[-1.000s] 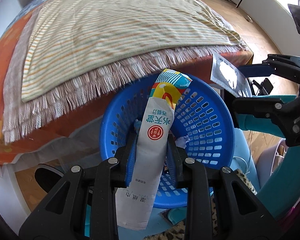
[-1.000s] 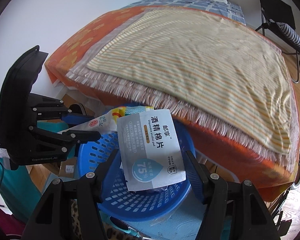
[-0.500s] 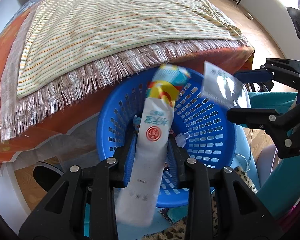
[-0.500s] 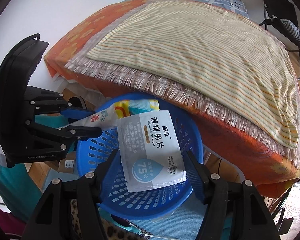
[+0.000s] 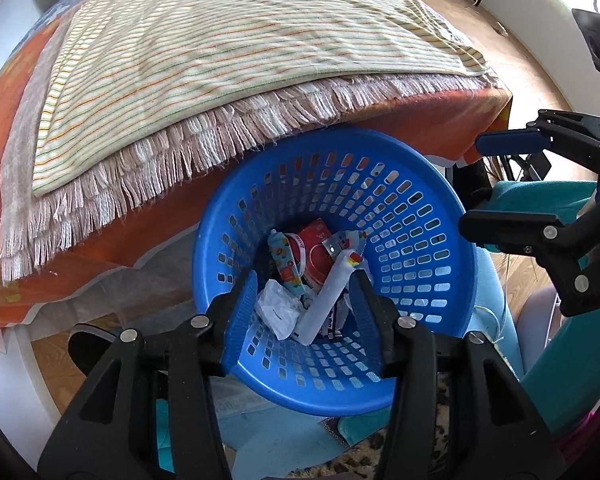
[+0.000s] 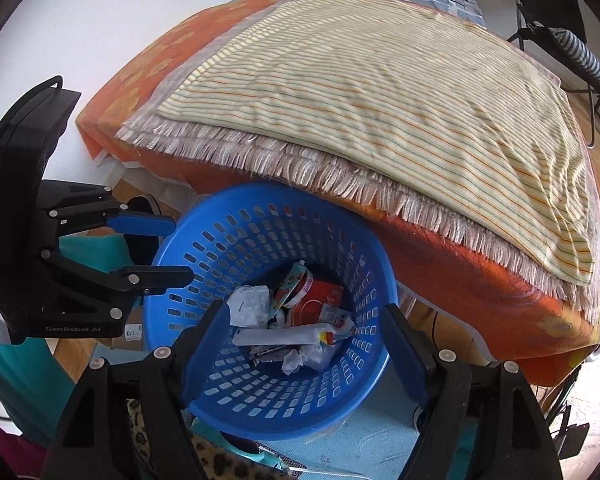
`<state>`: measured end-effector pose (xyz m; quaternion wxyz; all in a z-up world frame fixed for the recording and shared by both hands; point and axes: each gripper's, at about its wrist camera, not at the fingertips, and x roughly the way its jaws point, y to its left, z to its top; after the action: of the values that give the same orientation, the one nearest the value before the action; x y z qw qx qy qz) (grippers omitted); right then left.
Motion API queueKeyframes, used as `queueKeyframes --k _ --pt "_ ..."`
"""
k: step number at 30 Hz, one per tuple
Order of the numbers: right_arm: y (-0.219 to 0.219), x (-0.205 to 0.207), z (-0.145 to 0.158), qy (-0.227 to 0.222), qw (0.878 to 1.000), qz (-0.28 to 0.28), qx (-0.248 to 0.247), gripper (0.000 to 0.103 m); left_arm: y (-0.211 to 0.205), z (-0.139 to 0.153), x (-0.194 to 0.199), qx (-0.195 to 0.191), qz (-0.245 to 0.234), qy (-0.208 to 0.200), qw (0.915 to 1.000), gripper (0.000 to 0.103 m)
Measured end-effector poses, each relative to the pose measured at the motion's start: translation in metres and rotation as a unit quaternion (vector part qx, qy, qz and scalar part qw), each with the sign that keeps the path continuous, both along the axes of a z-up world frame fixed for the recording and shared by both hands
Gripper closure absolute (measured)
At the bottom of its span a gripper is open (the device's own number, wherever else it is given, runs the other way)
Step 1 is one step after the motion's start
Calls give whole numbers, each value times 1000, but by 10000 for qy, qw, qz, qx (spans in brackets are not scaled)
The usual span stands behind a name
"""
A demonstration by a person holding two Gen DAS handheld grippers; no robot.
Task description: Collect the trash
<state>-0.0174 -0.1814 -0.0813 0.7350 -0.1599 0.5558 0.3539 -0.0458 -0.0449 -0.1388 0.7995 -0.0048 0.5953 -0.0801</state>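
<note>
A blue perforated basket stands on the floor against the bed's edge. Trash lies at its bottom: a long white wrapper, a red box and crumpled white paper. My left gripper hangs over the basket's near side, its jaws opening with nothing between them. My right gripper hovers over the basket's right side, jaws also opening and empty. I cannot pick out the white pad packet among the trash.
The bed carries a striped fringed blanket over an orange sheet; the fringe overhangs the basket's far rim. A black chair stands at the far right. A leopard-print mat and light blue cloth lie under the basket.
The long white wrapper left my left gripper and the white pad packet left my right gripper; the wrapper now lies in the basket. Both pairs of jaws have widened.
</note>
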Motion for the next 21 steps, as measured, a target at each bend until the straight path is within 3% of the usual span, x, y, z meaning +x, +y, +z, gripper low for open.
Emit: queueKeyframes --k 4,15,17,19,21 --pt "-2 1 2 -70 9999 -73 -13 24 4 3 1 5 76 -64 10000 44" --pt "1 4 27 -651 9976 -228 -2 24 14 23 10 -29 264 -321 9991 41" --pt "1 6 36 -829 9961 -292 11 19 17 28 14 -40 323 -395 9987 37" --pt "0 8 46 -1016 9941 -372 88 6 21 33 17 -60 392 -461 9981 37" --pt "-1 10 56 -1162 9920 -456 191 5 26 39 21 -81 489 -527 9974 37"
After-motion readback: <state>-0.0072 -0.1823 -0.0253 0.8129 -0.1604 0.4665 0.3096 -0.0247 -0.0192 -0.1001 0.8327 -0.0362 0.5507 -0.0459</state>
